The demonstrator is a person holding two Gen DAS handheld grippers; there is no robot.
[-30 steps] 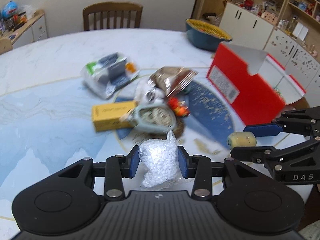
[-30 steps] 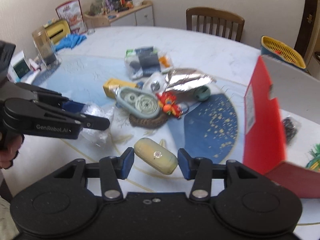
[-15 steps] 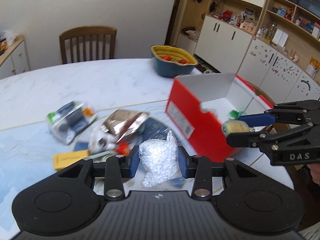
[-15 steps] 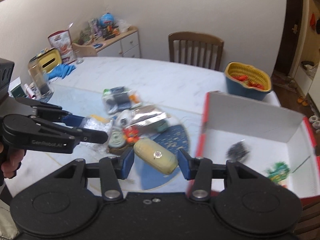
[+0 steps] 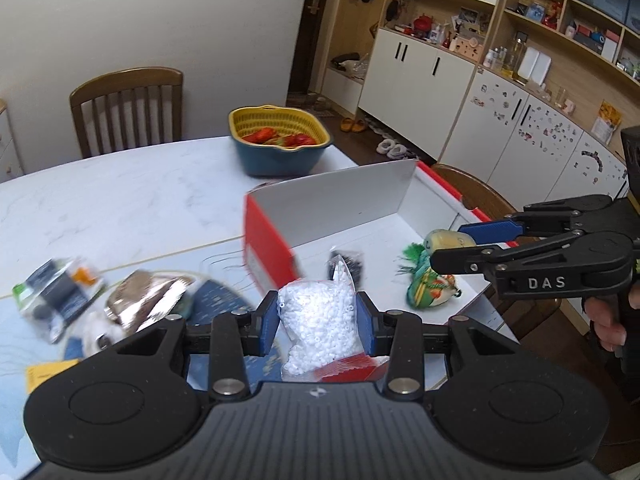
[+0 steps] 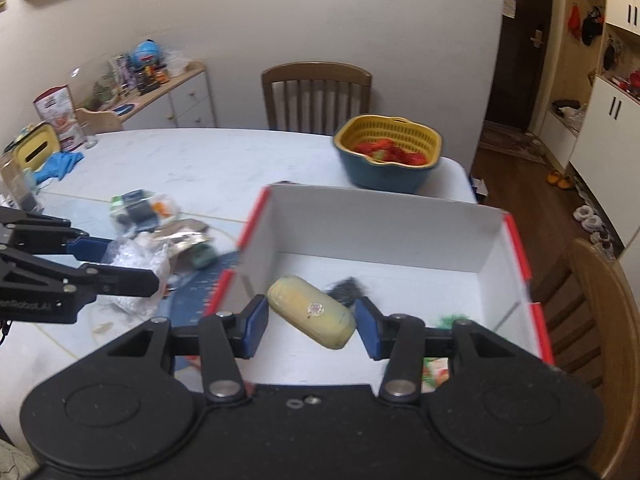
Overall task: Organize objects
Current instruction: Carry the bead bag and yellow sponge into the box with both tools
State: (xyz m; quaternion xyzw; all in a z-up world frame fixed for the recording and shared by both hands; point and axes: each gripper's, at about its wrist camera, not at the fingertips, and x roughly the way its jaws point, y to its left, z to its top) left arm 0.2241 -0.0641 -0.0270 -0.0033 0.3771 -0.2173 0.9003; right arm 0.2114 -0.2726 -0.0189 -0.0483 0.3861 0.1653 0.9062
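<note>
My left gripper (image 5: 317, 322) is shut on a clear bag of white beads (image 5: 320, 320), held above the near left corner of the red box (image 5: 266, 242). My right gripper (image 6: 310, 318) is shut on a yellow oval case (image 6: 312, 310) and hangs over the box's white inside (image 6: 400, 280). The left wrist view shows the right gripper (image 5: 452, 246) and the yellow case (image 5: 444, 239) from the side, over the box's right part. On the box floor lie a small black item (image 5: 348, 264) and a green and orange toy (image 5: 430, 282).
A heap of loose things (image 6: 160, 224) lies on the marble table (image 6: 200, 164) left of the box: a foil pouch (image 5: 140, 296), a packet (image 5: 56, 284), a yellow box (image 5: 44, 372). A yellow and blue basket of strawberries (image 6: 388, 156) stands behind the box. Chairs (image 6: 316, 92) ring the table.
Both grippers have swung right and upward from the heap to over the red box, each still carrying its item. The box's inside has come into view.
</note>
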